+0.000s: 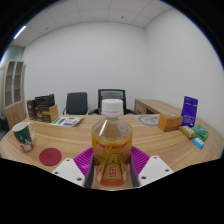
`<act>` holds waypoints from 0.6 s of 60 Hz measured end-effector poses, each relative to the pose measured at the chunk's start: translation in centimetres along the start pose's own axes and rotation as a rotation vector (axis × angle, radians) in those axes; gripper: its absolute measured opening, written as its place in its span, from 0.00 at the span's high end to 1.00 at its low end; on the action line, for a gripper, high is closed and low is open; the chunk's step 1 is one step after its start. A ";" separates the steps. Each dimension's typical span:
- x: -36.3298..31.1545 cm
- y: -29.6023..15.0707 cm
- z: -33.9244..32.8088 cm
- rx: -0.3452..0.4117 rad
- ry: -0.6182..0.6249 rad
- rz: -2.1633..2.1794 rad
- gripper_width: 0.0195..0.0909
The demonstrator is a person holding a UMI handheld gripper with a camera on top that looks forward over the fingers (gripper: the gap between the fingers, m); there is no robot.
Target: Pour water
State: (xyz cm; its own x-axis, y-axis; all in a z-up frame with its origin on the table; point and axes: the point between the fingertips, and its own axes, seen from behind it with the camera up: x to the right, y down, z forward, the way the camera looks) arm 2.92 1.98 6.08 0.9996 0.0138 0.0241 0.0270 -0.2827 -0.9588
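Amber-liquid bottle [111, 145], white cap, lower centre of frame, upright | your gripper [111, 163] fingers pinch it on both sides | paper cup [23, 135] left on wooden table [165, 143] | red lid [50, 155] beside cup

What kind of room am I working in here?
Likely an office or meeting room: a long wooden table, black office chairs behind it, ceiling light panels. The gripper is shut on the bottle; a paper cup stands off to one side.

Bottle in my hand-held gripper [112, 172]

Upright clear bottle [112, 145], white cap, amber liquid, label, apparently pressed between my pads; paper cup [23, 135] stands on the bench.
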 end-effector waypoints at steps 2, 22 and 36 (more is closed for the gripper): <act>0.0 0.0 0.1 0.008 0.014 -0.007 0.54; -6.2 -6.5 -3.1 0.055 0.150 -0.511 0.60; -17.1 -12.0 -4.8 0.144 0.233 -1.262 0.60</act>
State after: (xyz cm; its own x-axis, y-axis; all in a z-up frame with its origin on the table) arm -14.51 0.54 18.53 0.2617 0.0234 0.9649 0.9617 -0.0911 -0.2586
